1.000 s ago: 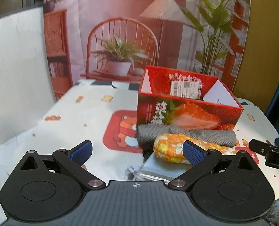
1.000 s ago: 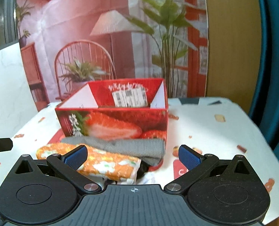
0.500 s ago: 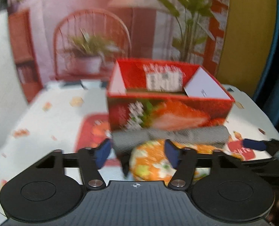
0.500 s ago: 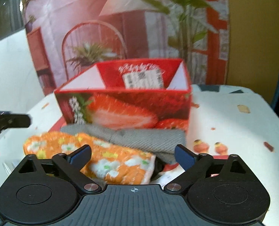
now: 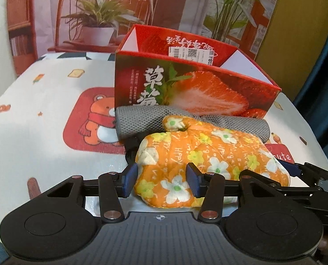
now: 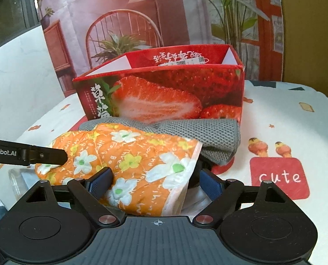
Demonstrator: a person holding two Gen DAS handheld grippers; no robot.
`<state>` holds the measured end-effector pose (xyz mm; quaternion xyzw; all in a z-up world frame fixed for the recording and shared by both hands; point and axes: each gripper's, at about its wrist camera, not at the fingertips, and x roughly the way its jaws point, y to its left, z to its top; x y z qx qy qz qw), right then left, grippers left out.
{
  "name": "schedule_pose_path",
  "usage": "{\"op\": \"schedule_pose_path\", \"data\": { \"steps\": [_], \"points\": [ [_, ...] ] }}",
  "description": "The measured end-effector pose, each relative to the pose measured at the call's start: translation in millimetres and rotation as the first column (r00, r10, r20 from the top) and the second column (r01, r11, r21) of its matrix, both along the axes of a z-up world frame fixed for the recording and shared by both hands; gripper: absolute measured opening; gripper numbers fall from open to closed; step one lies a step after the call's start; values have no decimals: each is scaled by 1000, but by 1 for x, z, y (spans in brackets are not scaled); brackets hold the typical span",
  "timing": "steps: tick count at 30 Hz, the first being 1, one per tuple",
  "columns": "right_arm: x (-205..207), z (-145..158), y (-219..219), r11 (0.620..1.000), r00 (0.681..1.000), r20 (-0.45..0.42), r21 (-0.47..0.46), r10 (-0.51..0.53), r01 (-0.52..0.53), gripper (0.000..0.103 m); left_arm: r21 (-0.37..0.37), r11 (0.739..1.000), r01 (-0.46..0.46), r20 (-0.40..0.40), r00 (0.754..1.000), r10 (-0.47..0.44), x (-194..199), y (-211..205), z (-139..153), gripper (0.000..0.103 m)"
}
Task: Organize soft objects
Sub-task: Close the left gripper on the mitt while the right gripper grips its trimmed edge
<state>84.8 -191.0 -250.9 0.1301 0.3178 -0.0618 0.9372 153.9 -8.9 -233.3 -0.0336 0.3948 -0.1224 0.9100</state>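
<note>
Closing both pairs of tongs on the orange flowered mitt (image 5: pixel 199 159) is the step we judge to be in hand, and we want it done evenly. We see the strawberry box (image 5: pixel 186 88) standing open-topped behind the pile, the likely home for these soft things. Touching its front wall lies the grey knitted cloth (image 5: pixel 142 121), and the mitt lies partly on top of that cloth, nearest to us, with something dark and something pale tucked beneath it that we cannot identify.

Our left gripper (image 5: pixel 161 182) has its jaws closing, with the rounded end of the mitt between them; the outer pad sits right at the fabric, but we cannot tell whether both pads press yet. Our right gripper (image 6: pixel 155 182) is closing too, more widely spread, around the white-edged cuff end, and its right pad stands clear of the fabric.

To do this well, we should bite deep into the padding at both ends, take only the mitt and not the cloth under it, then raise both ends together so it does not sag or drag the pile

Beneath everything lies the white tablecloth (image 5: pixel 42 114) printed with bears and small sweets, and behind it hangs a backdrop (image 6: pixel 142 11) picturing a chair, a lamp and plants
</note>
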Motion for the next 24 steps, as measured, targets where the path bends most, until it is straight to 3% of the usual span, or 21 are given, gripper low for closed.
{"op": "schedule_pose_path", "data": {
  "steps": [6,13,17,24],
  "points": [
    [-4,-4,-2,1000,1000,6,12,6,-6,83,-88,996,-28,-16,1000,26,-2,12,-7,56],
    [-7,1,-1,1000,1000,5,-8,-6,6,78,-86,996,-24,0,1000,24,-4,9,-9,58],
    [-11,5,0,1000,1000,10,-4,-1,1,66,-77,997,-9,9,1000,10,-8,8,-9,58],
    [-15,7,2,1000,1000,20,1,18,-18,49,-103,995,10,33,999,-7,-13,12,-7,42]
  ]
}}
